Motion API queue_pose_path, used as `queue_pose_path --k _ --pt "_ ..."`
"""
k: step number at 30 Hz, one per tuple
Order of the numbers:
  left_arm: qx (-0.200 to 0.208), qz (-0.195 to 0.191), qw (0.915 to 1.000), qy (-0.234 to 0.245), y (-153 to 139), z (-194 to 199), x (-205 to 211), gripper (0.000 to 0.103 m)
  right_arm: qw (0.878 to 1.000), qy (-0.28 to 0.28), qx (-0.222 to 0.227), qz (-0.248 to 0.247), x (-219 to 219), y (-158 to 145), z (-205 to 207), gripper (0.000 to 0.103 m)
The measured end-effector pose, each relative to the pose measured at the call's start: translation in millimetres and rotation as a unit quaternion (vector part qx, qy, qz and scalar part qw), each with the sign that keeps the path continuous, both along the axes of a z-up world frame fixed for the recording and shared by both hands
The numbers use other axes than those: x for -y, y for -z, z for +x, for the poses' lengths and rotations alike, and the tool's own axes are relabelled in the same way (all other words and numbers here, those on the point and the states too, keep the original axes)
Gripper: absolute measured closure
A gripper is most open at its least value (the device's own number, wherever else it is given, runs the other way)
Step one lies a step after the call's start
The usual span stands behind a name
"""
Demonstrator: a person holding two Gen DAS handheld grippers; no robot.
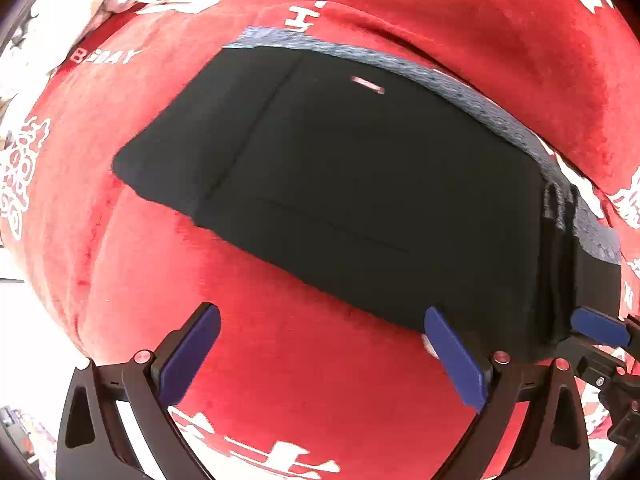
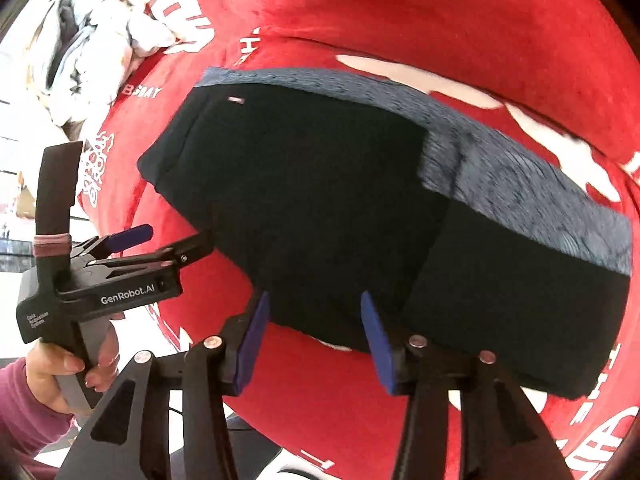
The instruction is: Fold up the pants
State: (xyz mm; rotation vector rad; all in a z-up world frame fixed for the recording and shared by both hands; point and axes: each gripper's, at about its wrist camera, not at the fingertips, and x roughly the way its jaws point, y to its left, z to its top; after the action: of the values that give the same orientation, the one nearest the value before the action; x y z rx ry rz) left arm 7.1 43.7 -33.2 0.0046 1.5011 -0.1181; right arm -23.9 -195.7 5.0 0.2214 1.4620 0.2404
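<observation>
Pants (image 1: 360,184), black and folded, lie on red blanket (image 1: 280,360).

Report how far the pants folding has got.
Done: the black pants with grey lining lie folded into a compact rectangle on the red plush blanket. In hand: nothing; left gripper and right gripper are open. Left: seemingly only withdrawing, perhaps tidying.

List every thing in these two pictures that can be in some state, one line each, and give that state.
black pants: folded into a flat bundle, grey lining showing along the far edge.
red blanket: spread under the pants, creased.
left gripper: open, holding nothing.
right gripper: open, over the pants' near edge, nothing gripped.
pile of clothes: crumpled, unfolded.
</observation>
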Motion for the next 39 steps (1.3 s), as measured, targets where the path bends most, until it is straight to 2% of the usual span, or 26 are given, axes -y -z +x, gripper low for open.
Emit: queue_pose_path --k 9,13,15,18,20,23,24,28,31,33,36,39 --pt "0.009 0.007 0.9993 -0.036 6 23 -45 0.001 1.000 -0.002 -0.012 -0.017 -15 10 14 0.043" --pt "0.003 0.010 0.9983 -0.058 14 33 -63 0.001 0.999 0.014 -0.035 -0.015 -18 26 21 0.042" --pt "0.005 -0.002 0.9979 -0.065 14 38 -72 0.001 0.999 0.021 -0.049 -0.011 -20 37 23 0.042" --pt "0.029 -0.040 0.9945 -0.093 7 45 -95 0.001 0.998 0.026 -0.062 -0.008 -22 49 21 0.041" --pt "0.036 -0.083 0.9882 -0.123 7 53 -115 0.001 0.998 0.027 -0.059 -0.004 -23 50 20 0.036" --pt "0.013 -0.167 0.9739 -0.153 19 59 -134 0.001 0.998 0.022 -0.059 -0.005 -23 52 18 0.034" --pt "0.004 -0.202 0.9657 -0.162 26 59 -140 0.001 0.998 0.021 -0.059 -0.006 -24 52 17 0.034" --pt "0.001 -0.281 0.9438 -0.174 35 56 -141 0.001 0.998 0.017 -0.057 -0.005 -27 53 18 0.029" --pt "0.012 -0.314 0.9313 -0.183 36 61 -133 0.001 0.999 0.010 -0.053 -0.010 -31 54 20 0.028" --pt "0.013 -0.325 0.9267 -0.187 38 66 -130 0.001 0.999 0.007 -0.051 -0.013 -33 54 21 0.028" --pt "0.015 -0.321 0.9285 -0.187 39 70 -126 0.001 0.999 0.007 -0.052 -0.014 -34 55 22 0.027" --pt "0.036 -0.326 0.9301 -0.164 17 71 -118 0.001 0.998 0.007 -0.053 -0.015 -35 55 22 0.026"
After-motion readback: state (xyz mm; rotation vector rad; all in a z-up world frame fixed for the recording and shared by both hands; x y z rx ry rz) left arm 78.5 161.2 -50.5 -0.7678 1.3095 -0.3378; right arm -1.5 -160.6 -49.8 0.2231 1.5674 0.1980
